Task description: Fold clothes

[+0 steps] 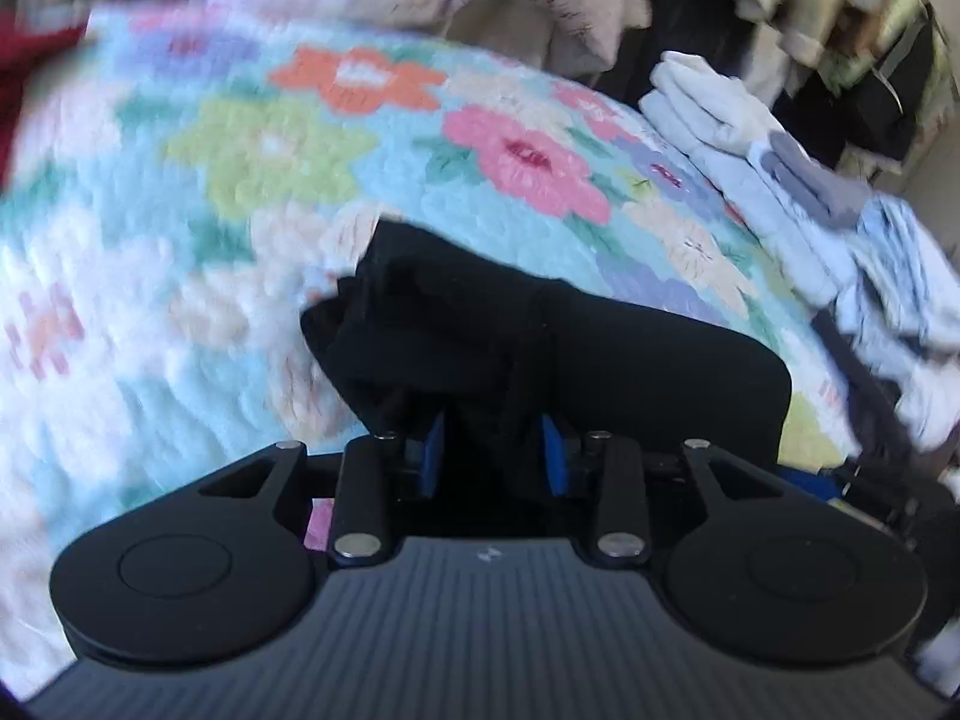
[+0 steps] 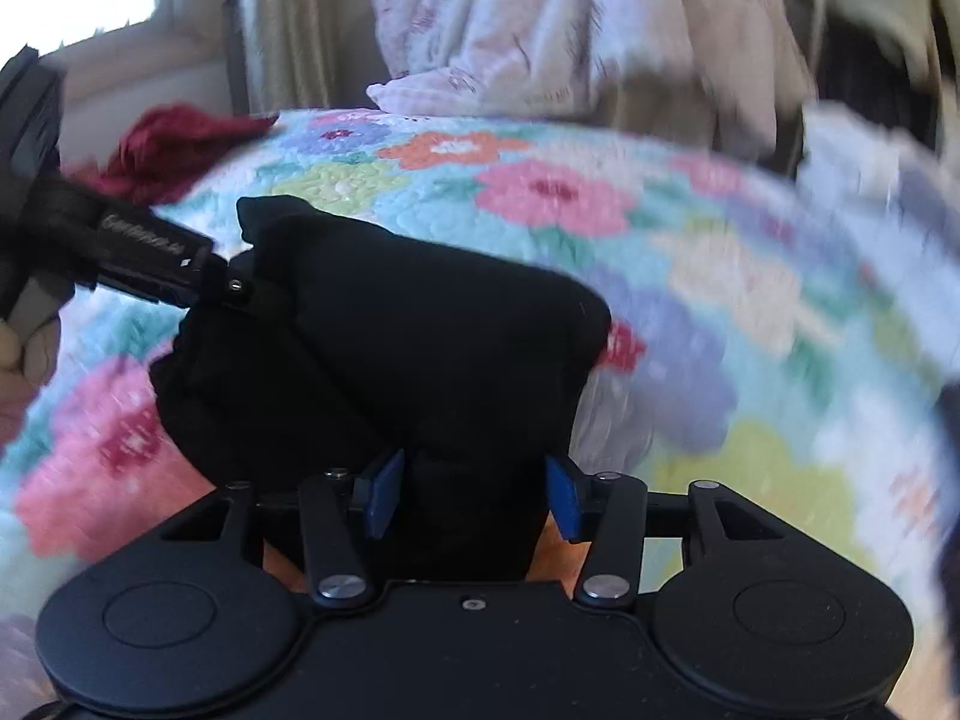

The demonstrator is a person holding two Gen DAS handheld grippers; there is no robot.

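Lying on quilt (image 2: 690, 252): black garment (image 2: 390, 348)

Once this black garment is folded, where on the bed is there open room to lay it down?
The flowered quilt lies bare beyond the black garment, from the red cloth at its far corner across to the pile of pale folded clothes. That pile crowds one edge, and hanging clothes close off the far side.
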